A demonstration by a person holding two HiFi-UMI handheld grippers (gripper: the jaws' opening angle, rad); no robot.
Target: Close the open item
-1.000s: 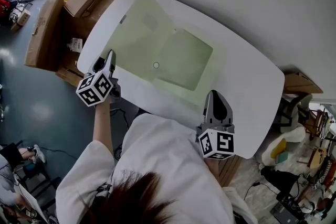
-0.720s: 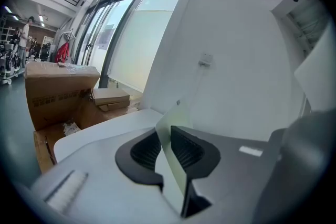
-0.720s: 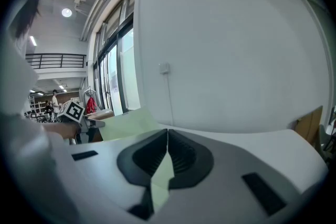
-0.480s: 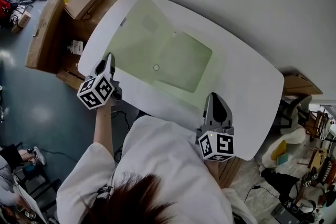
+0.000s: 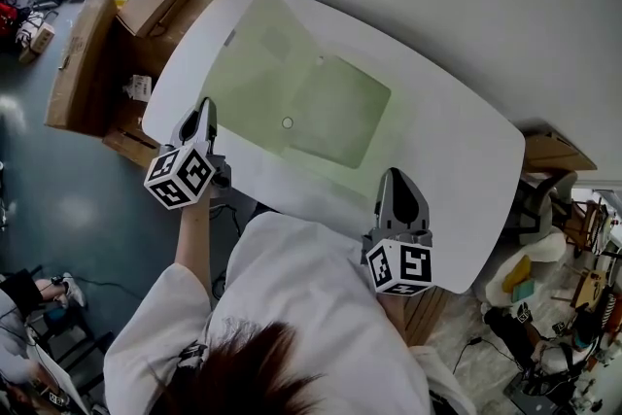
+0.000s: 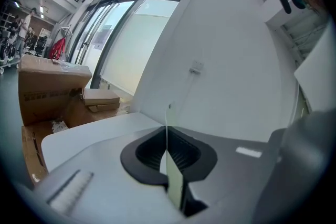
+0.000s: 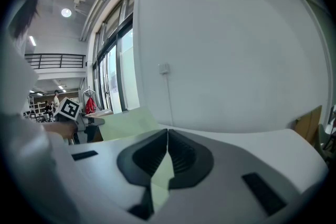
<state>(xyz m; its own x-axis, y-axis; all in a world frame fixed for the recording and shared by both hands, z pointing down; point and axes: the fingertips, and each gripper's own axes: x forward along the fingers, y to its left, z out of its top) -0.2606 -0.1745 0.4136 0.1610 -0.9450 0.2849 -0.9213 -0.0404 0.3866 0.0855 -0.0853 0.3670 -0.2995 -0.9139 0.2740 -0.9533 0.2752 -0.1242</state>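
Closure pending: pale green flat plastic folder point(image 5: 321, 112) lies open on white bench point(image 5: 457, 160); L gripper point(image 5: 204, 108) just clamped its edge, R gripper point(image 5: 397, 178) also clenched on it.

Soft, even daylight in the head view; we see the white table point(image 5: 457, 151) near blown out and the green folder point(image 5: 282, 73) washed pale, with the floor point(image 5: 39, 209) at left dim. Both gripper views bend hard at the edges, corners vignetted black. Windows point(image 6: 118, 44) glare upper left in the left gripper view; close foreground is soft in both.
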